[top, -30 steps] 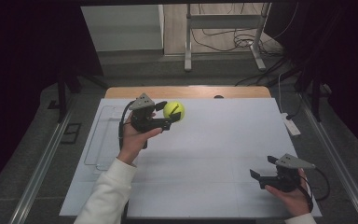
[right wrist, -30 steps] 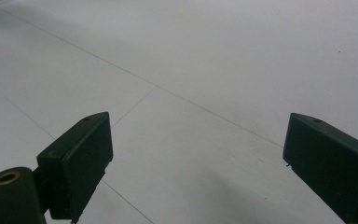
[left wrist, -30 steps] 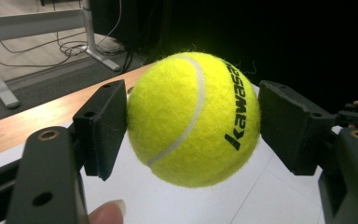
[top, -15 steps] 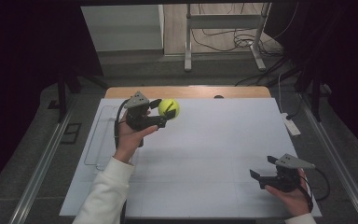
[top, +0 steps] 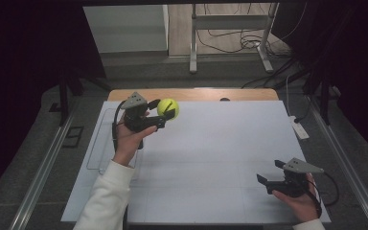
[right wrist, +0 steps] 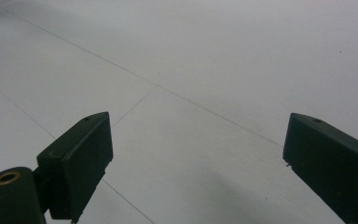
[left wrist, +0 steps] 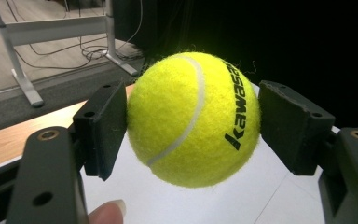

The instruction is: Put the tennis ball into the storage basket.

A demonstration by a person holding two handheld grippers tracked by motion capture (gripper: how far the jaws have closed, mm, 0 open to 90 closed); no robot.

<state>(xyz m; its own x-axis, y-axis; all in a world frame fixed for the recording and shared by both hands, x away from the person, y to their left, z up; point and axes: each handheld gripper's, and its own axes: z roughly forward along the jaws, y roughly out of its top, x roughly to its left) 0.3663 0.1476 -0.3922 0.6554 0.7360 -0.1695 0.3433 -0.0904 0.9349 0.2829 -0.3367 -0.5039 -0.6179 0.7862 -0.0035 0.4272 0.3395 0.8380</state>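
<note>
Over the white table (top: 220, 158), the left gripper (top: 165, 115) clamped a fuzzy yellow tennis ball (top: 167, 108), seemingly held above its far-left corner; the right gripper (top: 270, 176) rested near-right, jaws apart.

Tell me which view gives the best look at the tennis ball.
The left gripper view: the tennis ball sits close up between the left gripper's fingers, its seam and black lettering readable. The high view shows the same ball as a small yellow spot above the table's far left.
</note>
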